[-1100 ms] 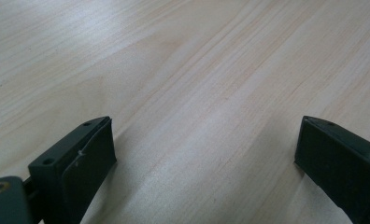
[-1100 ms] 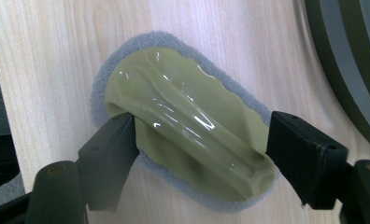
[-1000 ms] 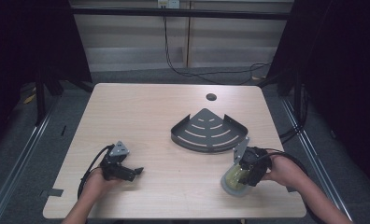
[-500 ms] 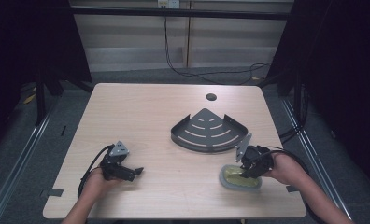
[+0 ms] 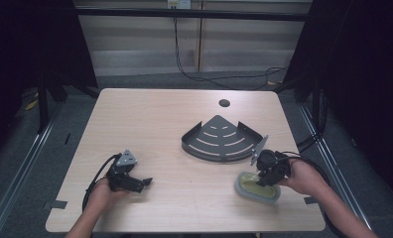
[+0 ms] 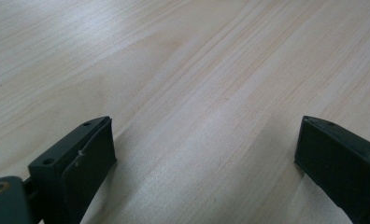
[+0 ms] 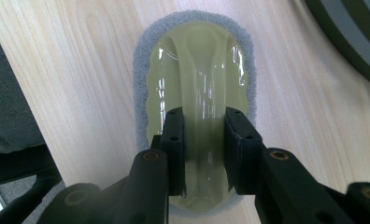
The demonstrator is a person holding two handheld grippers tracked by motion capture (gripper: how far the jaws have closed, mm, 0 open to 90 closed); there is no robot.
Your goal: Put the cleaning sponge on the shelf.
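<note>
The right gripper (image 7: 204, 140) has just been closing and now pinches the raised ridge handle of the pale yellow-green plastic scrubber with a grey sponge base (image 7: 197, 84); the ridge sits between its two jaws. In the high view this scrubber (image 5: 251, 191) lies flat on the light wooden worktop (image 5: 174, 129), toward 5 o'clock, just in front of the dark grey fan-shaped metal corner shelf (image 5: 222, 139). The left gripper (image 5: 140, 183) rests at 7 o'clock with its jaws wide apart and nothing between them.

I judge the step in hand is the grasp itself, now made. The next move probably calls for a clean lift, then carrying toward 12 o'clock into the shelf, with the grip kept firm because the glossy ridge looks slippery.
</note>
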